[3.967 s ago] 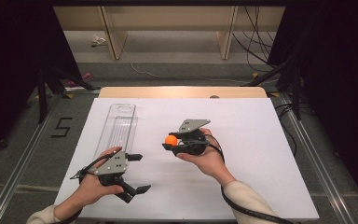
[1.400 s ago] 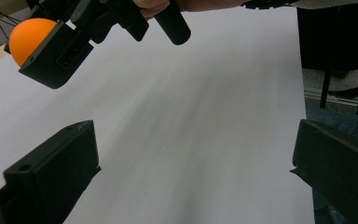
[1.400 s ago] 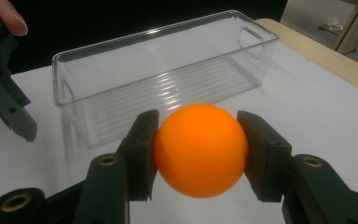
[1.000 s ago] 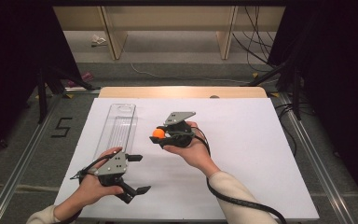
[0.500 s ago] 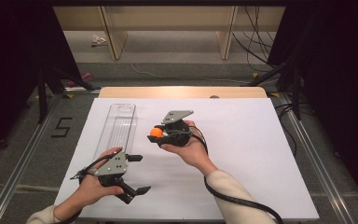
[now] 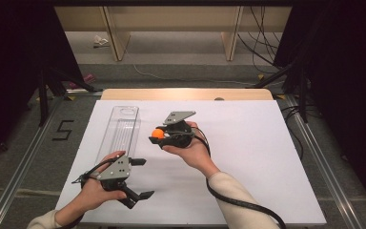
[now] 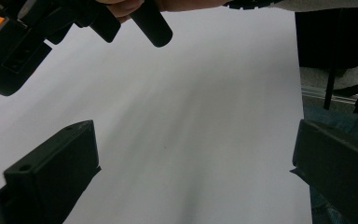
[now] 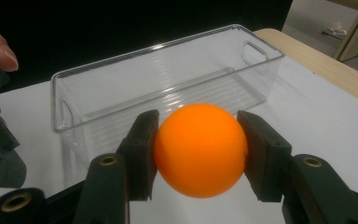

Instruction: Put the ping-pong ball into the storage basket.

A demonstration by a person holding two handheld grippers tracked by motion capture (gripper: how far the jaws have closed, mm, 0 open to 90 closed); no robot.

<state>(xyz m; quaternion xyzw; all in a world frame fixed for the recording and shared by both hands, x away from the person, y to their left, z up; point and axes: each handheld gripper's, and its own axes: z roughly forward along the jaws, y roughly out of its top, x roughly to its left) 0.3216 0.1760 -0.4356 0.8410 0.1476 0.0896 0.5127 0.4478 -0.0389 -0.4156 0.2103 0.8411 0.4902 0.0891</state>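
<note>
An orange ball [image 8: 200, 149] sits pinched between the two pads of my right gripper [image 8: 198, 151], which is shut on it. In the high view that gripper [image 6: 156, 135] hovers over the white sheet, its tip with the ball [image 6: 158, 133] just right of a long clear plastic bin [image 6: 120, 129]. The bin [image 8: 168, 88] lies empty right behind the ball in the right gripper view. My left gripper [image 6: 140, 179] rests low near the front of the sheet, below the bin, jaws wide apart with nothing between them [image 7: 191, 177].
A white sheet [image 6: 248, 157] covers the table, with a strip of wooden tabletop [image 6: 186, 94] at the far edge. Metal rails [image 6: 310, 143] run along both sides. Black stands and cables [image 6: 267, 57] lie on the floor beyond.
My right gripper has carried the orange ball leftward toward the clear bin since four seconds ago, and hardly moved in the last second. The left gripper has stayed put.
</note>
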